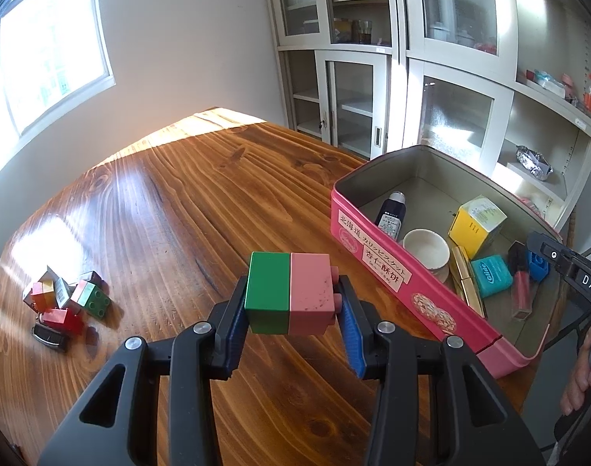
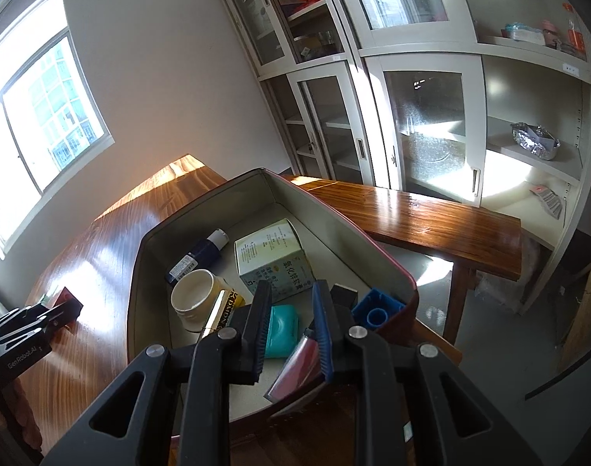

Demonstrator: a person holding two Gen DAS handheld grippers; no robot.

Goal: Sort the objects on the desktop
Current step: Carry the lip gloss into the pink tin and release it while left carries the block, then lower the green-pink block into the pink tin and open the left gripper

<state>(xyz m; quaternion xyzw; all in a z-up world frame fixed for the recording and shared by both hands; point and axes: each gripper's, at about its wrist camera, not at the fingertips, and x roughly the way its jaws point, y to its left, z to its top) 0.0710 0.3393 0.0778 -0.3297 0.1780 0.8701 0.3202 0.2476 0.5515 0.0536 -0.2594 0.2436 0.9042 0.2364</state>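
The left tongs (image 1: 293,306) pinch a green-and-pink block pair (image 1: 289,293) above the table (image 1: 179,202), apparently held ready for sorting. The right tongs (image 2: 291,324) hang over the pink tin (image 1: 373,272) with a narrow gap between the jaws and nothing gripped; a red tube (image 2: 297,365) lies just under them. Inside the tin I count one teal box (image 2: 281,330), one blue brick (image 2: 376,310), one white jar (image 2: 194,297), one carton (image 2: 272,260), one dark tube (image 2: 196,258). Farther left, a small heap of blocks (image 1: 66,299) waits; its number is unclear.
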